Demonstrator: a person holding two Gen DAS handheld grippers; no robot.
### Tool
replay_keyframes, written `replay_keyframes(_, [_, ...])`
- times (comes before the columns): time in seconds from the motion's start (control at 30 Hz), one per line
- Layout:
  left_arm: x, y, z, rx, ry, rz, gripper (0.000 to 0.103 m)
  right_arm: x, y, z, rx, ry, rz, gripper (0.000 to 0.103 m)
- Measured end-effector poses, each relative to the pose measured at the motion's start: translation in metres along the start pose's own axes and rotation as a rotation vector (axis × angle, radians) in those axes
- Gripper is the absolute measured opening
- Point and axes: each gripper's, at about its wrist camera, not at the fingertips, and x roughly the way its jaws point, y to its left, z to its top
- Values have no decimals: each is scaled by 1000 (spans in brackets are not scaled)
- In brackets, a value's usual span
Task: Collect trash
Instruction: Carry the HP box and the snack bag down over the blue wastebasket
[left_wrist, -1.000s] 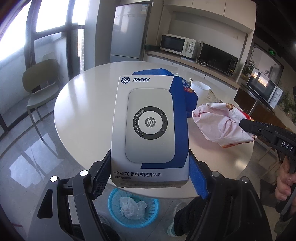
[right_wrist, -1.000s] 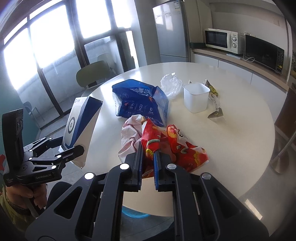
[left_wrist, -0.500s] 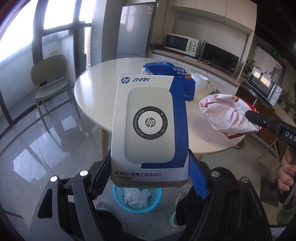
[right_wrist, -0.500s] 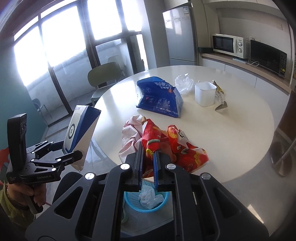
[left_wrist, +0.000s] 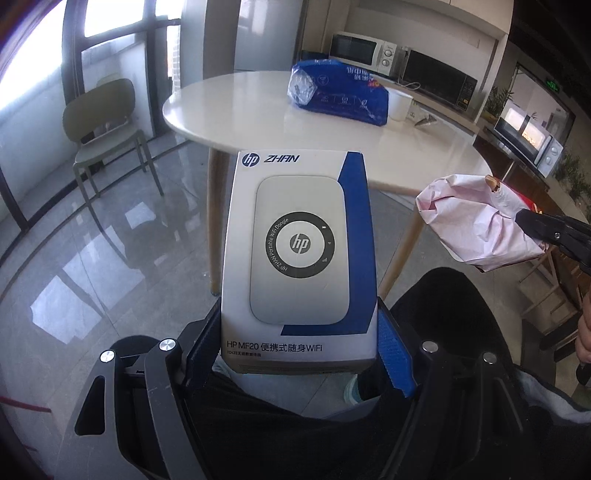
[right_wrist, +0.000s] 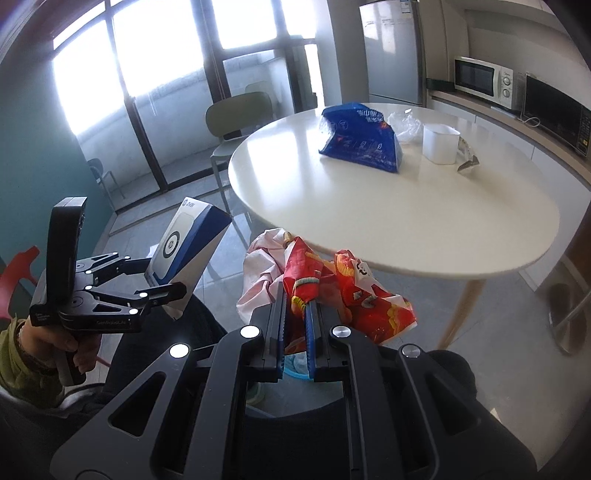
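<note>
Left gripper jaws wide, clamped on the two sides of the box, blue pads flat against its lower edges. Box is white and blue, printed face toward the camera, standing up along the gripper's fingers, held in the air off the edge of the surface. In the right wrist view the same box tilts up and away from the left gripper, with a hand wrapped on the handle below, olive sleeve at the wrist.

Right gripper jaws nearly closed, pinching the wrapper bundle: red snack bag with pale pink crumpled paper on its left side. Bundle hangs in the air just off the near edge of the surface. From the left wrist view the bundle shows mostly pink, with the right gripper's tip entering from the right edge.

Beneath the right gripper, a sliver of blue bin shows between the fingers, white liner inside.

Left on the surface: blue bag, clear crumpled plastic behind it, white cup just right of that, small foil wrapper beside the cup. Green chair beyond the surface, by the windows. Dark trouser legs fill the lower part of both views.
</note>
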Motion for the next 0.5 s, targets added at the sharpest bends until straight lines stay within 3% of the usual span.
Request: replay_keyframes(0.5, [52, 9, -40, 3, 142, 21, 75, 68, 0, -40, 23, 153, 8, 8])
